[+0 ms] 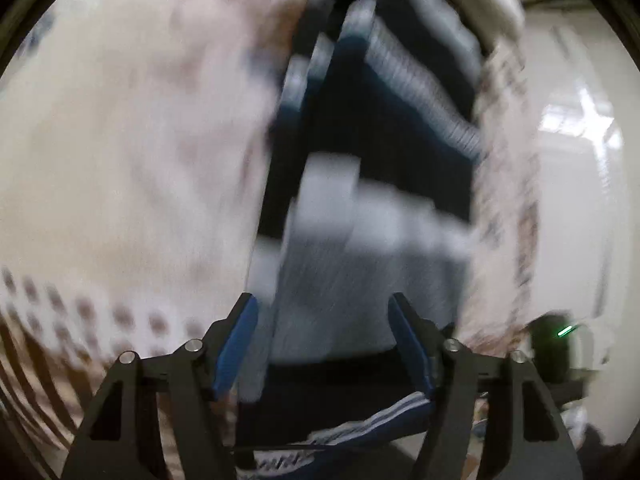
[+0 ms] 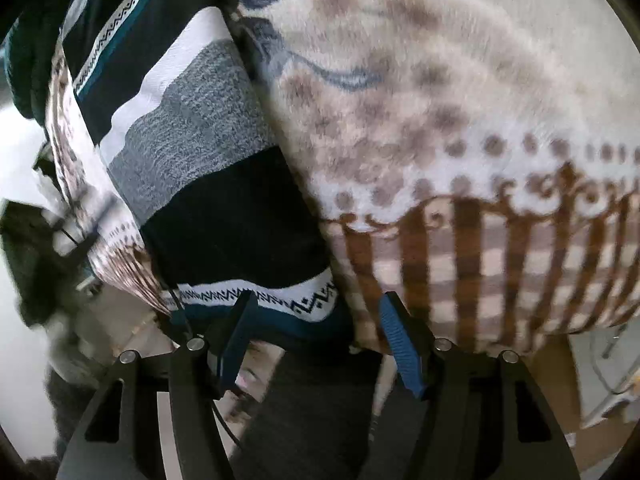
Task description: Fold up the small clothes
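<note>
Both tongs gape over the striped garment, nothing gripped yet.

The garment [image 2: 208, 184] lies flat on a patterned blanket [image 2: 460, 92], spread for folding. The right tongs [image 2: 316, 320] stand wide over its near hem, the left tongs [image 1: 324, 328] wide above a grey band, cloth between but unpinched. That hem looks easiest to take; blur hides the rest.

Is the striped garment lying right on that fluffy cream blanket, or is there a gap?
Touching. In the right wrist view the striped garment lies flat on the blanket, its edge pressed into the pile with no gap.
</note>
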### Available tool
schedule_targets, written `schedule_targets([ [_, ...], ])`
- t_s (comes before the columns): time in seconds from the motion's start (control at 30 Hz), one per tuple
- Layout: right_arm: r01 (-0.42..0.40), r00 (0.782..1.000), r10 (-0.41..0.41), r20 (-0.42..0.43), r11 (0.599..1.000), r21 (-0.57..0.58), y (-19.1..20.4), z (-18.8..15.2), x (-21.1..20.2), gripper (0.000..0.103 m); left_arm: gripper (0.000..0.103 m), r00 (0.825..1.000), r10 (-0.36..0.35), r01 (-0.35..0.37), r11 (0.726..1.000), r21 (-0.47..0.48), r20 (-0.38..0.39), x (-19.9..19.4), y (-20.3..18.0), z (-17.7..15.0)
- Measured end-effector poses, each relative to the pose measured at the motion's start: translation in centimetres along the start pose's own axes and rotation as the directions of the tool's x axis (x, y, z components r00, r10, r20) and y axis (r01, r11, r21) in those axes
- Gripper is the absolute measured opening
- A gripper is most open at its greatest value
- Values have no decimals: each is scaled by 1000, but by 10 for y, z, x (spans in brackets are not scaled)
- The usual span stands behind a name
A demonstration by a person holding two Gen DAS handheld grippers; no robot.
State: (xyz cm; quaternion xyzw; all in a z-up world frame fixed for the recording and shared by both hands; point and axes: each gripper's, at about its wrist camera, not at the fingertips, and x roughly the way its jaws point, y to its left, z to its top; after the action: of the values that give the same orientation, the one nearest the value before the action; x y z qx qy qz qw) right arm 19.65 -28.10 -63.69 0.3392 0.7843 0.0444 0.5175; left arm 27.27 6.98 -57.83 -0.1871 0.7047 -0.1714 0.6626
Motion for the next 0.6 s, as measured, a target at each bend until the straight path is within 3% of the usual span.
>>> schedule_targets([
  [0.03,-7,1000,7,1,1000,5,1,-2,8,65,43,1000,29,-29,999,28,13,5,-4,-8],
  [0.07,-6,1000,6,2,1000,7,4,-4,15,62,11,997,69,-70,997,41,34,5,-7,-14],
  [0.1,0,1000,0,8,1000,4,8,-4,20,52,11,996,69,-71,997,32,54,2,-7,-18],
  [0.13,3,1000,-3,13,1000,-2,7,-6,21,17,11,995,52,-53,999,12,83,-5,-6,-22],
  [0.17,5,1000,-5,7,1000,-5,11,-10,26,8,10,993,43,-42,999,-7,111,-13,-5,-24],
  [0.3,30,999,-28,39,999,-46,32,-20,28,7,7,985,-19,26,999,-37,172,-44,2,-36],
  [0.4,40,998,-36,50,997,-72,49,-34,32,7,6,983,-19,28,999,-44,183,-56,4,-42],
  [0.5,23,999,-22,28,998,-62,56,-34,36,7,6,984,-3,15,998,-67,179,-53,18,-45],
  [0.6,96,995,-97,-9,994,-54,50,-29,57,7,6,990,2,8,997,-71,139,-36,28,-46],
])
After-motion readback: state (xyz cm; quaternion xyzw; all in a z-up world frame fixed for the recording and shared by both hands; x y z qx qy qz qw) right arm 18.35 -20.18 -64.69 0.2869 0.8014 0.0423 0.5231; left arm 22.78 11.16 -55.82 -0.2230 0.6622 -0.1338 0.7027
